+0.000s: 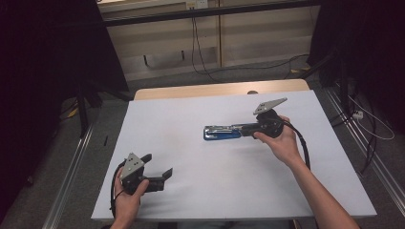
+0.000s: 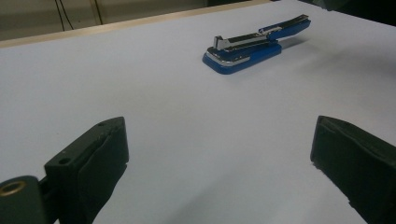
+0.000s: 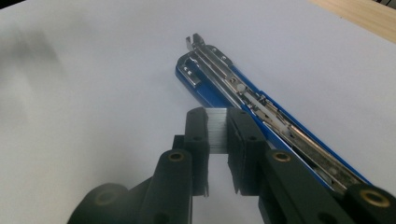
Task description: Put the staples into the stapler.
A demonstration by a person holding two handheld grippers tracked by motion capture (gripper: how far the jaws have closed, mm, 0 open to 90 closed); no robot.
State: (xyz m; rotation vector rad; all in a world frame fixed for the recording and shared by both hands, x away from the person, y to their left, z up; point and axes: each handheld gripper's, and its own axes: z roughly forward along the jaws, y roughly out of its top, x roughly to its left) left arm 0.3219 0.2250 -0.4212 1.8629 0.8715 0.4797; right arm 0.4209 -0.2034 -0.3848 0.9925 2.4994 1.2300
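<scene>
Stapler (image 1: 222, 132), blue with its top arm swung open, lies on the white surface (image 1: 191, 200) toward the right edge in the high view, its long axis running across. The right tool (image 1: 243, 129) reaches over its rear end, held by the right hand (image 1: 282, 138); the left tool (image 1: 160, 167), gripped by the left hand (image 1: 129, 193), rests near the front-left corner, well apart from the stapler.

Left gripper view: the left tool's jaws stand wide apart with nothing between them; the stapler (image 2: 254, 46) lies far ahead toward the far edge, its exposed metal channel uppermost.

Right gripper view: the right tool (image 3: 217, 133) has its jaws nearly closed on a strip of staples (image 3: 217, 128), pinched by its sides just above the open magazine channel (image 3: 261, 100) of the stapler (image 3: 205, 91).

Step in hand, as judged: loading the staples. The next move calls for lining the strip up with the channel's length, lowering it squarely between the rails, then releasing; the idle left tool could steady the base.
</scene>
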